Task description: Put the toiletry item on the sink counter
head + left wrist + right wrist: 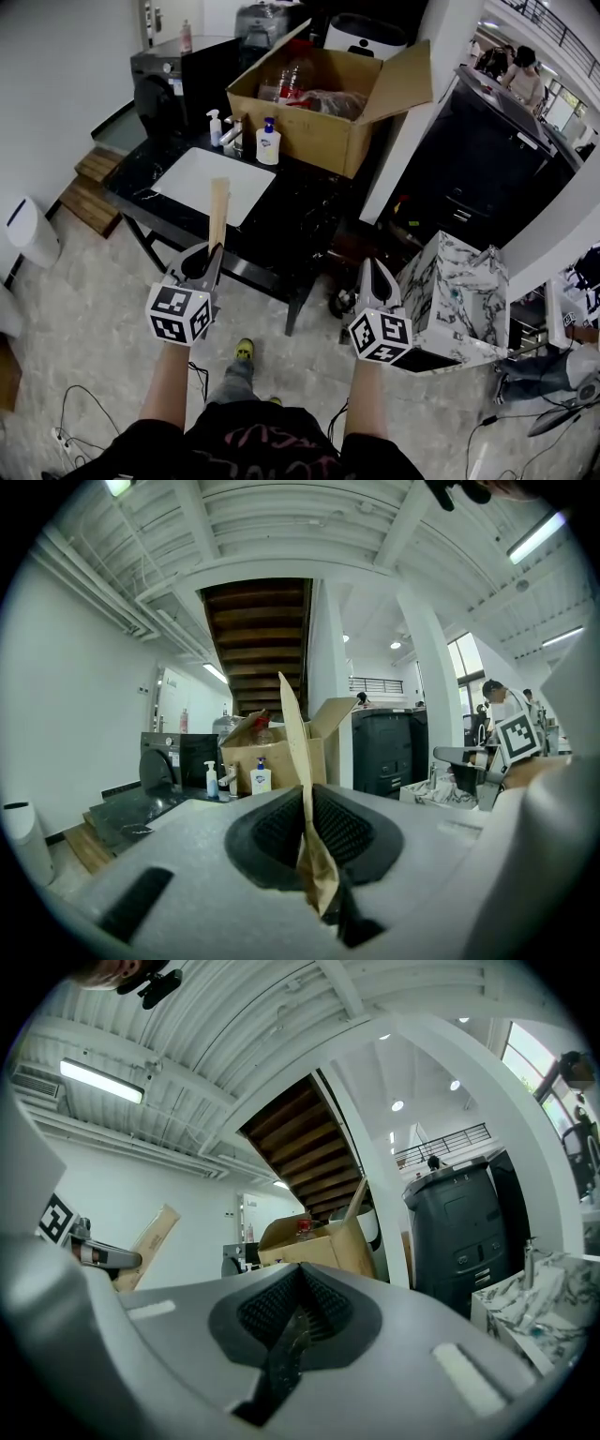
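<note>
Packet of tan paper (218, 208) is clamped in the left gripper (210, 255), its long axis aimed at the sink counter (302, 223) just ahead. Right gripper (375, 270) is pinched shut on nothing off the counter's right corner, so the left one's nearer.

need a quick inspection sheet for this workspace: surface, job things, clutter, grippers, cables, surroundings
surface: black counter with a white sink basin
job's things: tan paper packet upright in the left gripper, not yet on the counter
clutter: open cardboard box and pump bottles on the counter
grippers: left shut on the packet; right gripper shut, nothing between its fingers
cables: loose cables on the floor, lower left
surroundings: washing machine, white bin, marbled box beside the right gripper, people far right
</note>
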`<state>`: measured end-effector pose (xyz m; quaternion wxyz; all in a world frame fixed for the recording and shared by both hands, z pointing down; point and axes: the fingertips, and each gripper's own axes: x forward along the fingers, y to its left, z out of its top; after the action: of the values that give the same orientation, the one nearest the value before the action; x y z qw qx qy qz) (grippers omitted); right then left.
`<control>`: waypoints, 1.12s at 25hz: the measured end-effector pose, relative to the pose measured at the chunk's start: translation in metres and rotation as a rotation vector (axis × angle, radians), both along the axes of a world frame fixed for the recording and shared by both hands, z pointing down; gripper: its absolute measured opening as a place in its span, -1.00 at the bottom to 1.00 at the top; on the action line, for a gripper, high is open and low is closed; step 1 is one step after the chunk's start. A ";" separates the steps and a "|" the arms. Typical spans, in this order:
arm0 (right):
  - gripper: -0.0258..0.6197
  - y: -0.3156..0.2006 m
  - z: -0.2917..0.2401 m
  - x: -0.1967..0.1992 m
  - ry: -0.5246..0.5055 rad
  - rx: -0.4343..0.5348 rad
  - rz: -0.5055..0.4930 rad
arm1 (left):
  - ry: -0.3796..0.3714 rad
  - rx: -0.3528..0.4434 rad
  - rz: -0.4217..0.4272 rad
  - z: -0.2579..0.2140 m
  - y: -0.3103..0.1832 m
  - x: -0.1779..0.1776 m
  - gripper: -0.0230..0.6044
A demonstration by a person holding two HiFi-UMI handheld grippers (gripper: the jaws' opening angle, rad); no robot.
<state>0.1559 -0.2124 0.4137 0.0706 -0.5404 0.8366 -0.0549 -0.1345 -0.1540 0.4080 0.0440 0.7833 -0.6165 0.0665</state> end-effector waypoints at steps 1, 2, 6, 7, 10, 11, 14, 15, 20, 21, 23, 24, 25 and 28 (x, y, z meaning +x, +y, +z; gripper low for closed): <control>-0.91 -0.005 0.001 0.000 0.002 0.001 0.004 | 0.001 -0.003 0.004 0.002 -0.006 0.001 -0.83; -0.91 -0.010 0.002 0.001 0.005 0.001 0.010 | 0.003 -0.006 0.009 0.004 -0.012 0.001 -0.83; -0.91 -0.032 0.006 0.001 0.020 -0.009 0.035 | 0.016 -0.019 0.038 0.010 -0.040 0.002 -0.83; -0.91 -0.038 0.006 0.000 0.023 -0.012 0.038 | 0.018 -0.020 0.047 0.011 -0.048 0.002 -0.83; -0.91 -0.056 0.009 -0.006 0.027 -0.016 0.049 | 0.021 -0.022 0.073 0.015 -0.070 0.000 -0.84; -0.91 -0.061 0.009 -0.009 0.027 -0.016 0.055 | 0.021 -0.021 0.082 0.015 -0.078 -0.002 -0.84; -0.91 -0.080 0.008 -0.016 0.019 -0.012 0.077 | 0.029 -0.024 0.104 0.016 -0.102 -0.011 -0.83; -0.91 -0.087 0.008 -0.019 0.019 -0.014 0.082 | 0.031 -0.026 0.109 0.016 -0.111 -0.014 -0.84; -0.91 -0.120 0.005 -0.038 0.027 -0.027 0.109 | 0.050 -0.043 0.148 0.018 -0.151 -0.031 -0.83; -0.91 -0.126 0.004 -0.041 0.030 -0.028 0.115 | 0.054 -0.045 0.157 0.018 -0.159 -0.033 -0.84; -0.91 -0.138 0.001 -0.047 0.035 -0.030 0.130 | 0.058 -0.044 0.178 0.017 -0.175 -0.038 -0.83; -0.91 -0.144 0.000 -0.050 0.039 -0.031 0.139 | 0.059 -0.042 0.192 0.016 -0.183 -0.039 -0.83; -0.91 -0.150 -0.002 -0.051 0.042 -0.030 0.149 | 0.060 -0.038 0.206 0.015 -0.191 -0.040 -0.83; -0.91 -0.167 -0.011 -0.054 0.050 -0.023 0.180 | 0.074 -0.021 0.240 0.007 -0.214 -0.043 -0.83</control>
<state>0.1017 -0.3796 0.4026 0.0480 -0.6152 0.7856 -0.0444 -0.1779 -0.3681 0.4147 0.0668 0.8528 -0.5156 0.0487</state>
